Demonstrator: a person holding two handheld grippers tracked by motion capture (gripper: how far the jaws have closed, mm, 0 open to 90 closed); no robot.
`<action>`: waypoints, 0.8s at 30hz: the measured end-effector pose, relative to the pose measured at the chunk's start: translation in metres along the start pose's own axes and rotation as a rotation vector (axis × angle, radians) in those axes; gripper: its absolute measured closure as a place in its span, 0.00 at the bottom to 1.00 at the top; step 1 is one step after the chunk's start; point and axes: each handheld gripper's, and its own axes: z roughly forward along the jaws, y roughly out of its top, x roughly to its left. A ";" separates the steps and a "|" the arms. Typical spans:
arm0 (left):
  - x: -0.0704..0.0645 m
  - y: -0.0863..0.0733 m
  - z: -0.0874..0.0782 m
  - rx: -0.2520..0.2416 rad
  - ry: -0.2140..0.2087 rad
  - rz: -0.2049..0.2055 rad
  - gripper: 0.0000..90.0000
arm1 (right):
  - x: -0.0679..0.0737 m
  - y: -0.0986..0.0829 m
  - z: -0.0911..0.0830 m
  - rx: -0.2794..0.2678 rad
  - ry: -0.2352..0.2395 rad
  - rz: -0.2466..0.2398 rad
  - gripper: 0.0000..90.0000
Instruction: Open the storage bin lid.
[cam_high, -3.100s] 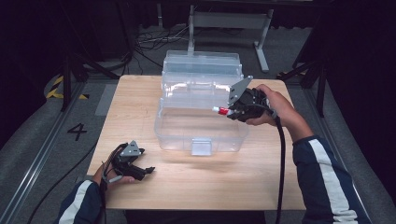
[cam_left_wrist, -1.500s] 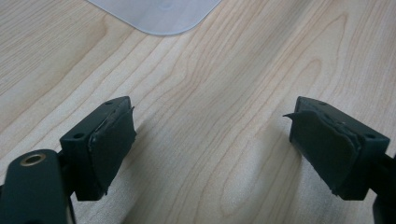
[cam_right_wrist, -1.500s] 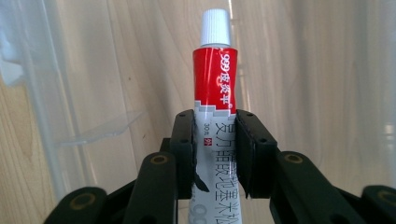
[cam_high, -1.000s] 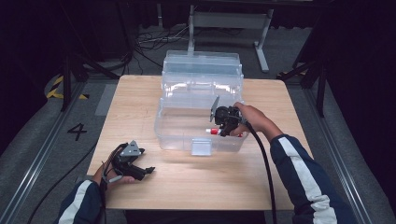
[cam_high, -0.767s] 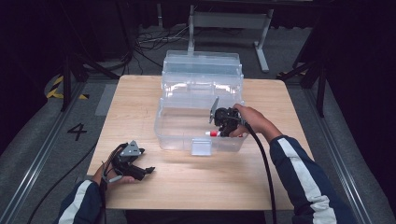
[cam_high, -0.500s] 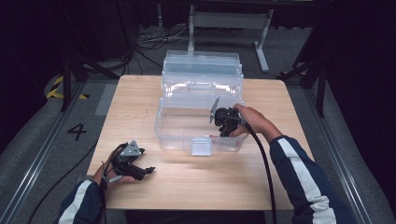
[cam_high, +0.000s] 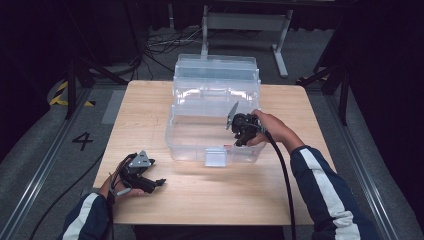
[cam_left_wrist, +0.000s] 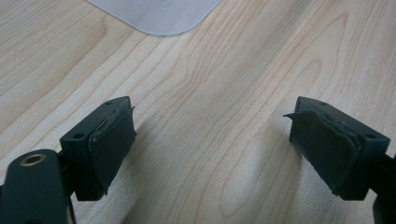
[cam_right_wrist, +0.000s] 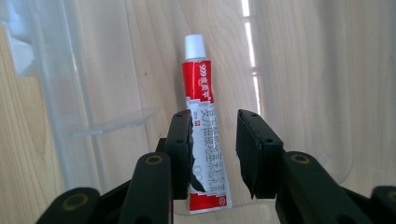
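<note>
Right gripper (cam_right_wrist: 212, 140) lowered into bin (cam_high: 190, 145), released tube (cam_right_wrist: 201, 116).

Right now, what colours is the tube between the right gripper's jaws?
The tube is red and white with a white cap, clearest in the right gripper view.

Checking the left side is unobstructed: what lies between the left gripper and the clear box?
Bare wooden table between left gripper and clear box, per the high view.
</note>
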 end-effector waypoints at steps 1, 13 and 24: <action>0.000 0.000 0.000 0.000 0.000 0.000 0.16 | 0.000 -0.001 -0.001 -0.016 -0.004 0.003 0.73; -0.001 0.004 -0.001 0.033 0.014 -0.001 0.18 | -0.006 -0.021 -0.022 -0.208 -0.075 0.083 0.68; 0.001 0.019 -0.015 0.022 0.080 0.006 0.28 | -0.009 -0.045 -0.053 -0.452 -0.183 0.138 0.64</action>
